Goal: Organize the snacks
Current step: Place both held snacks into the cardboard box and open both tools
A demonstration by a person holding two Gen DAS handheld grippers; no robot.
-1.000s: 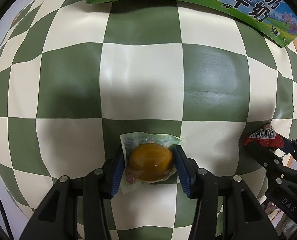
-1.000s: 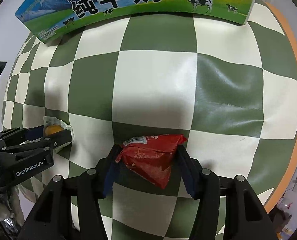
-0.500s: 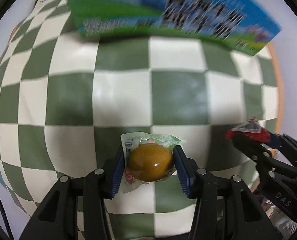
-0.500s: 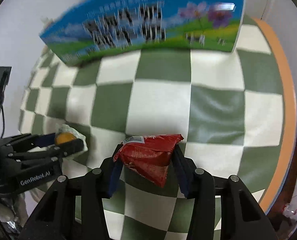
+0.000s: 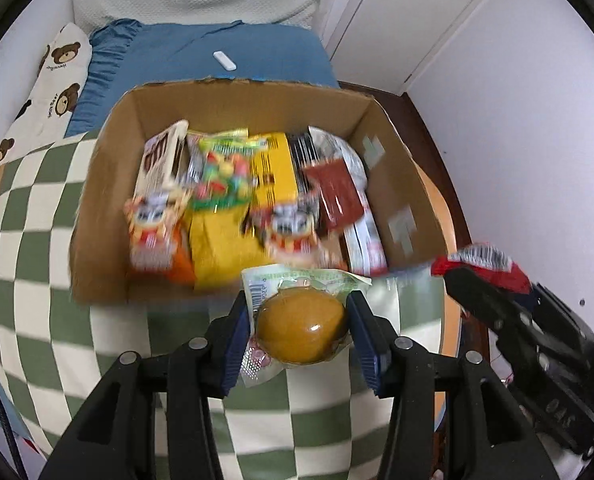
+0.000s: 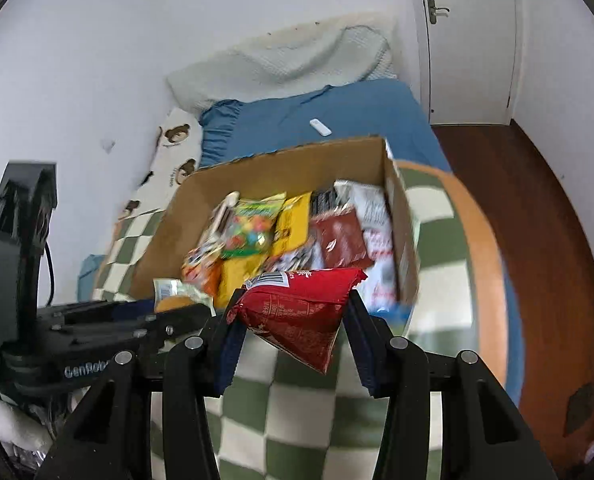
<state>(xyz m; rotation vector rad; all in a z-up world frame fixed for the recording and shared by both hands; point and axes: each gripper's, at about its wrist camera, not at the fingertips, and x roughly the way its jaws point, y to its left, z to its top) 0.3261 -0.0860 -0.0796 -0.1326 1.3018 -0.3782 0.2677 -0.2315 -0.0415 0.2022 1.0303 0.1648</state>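
The left hand-held gripper (image 5: 299, 330) is clamped on one round amber snack in a clear wrapper (image 5: 301, 326), the wrapper's printed end pointing toward the cardboard box (image 5: 97, 216), held above the checkered counter (image 5: 37, 264) just short of the box's near edge. The right hand-held gripper (image 6: 293, 316) pinches one red snack packet (image 6: 301, 308), long axis crosswise between its pads, barcode end up and a corner hanging down. The one open box (blurred) stands at the counter's far edge, holding several packets.
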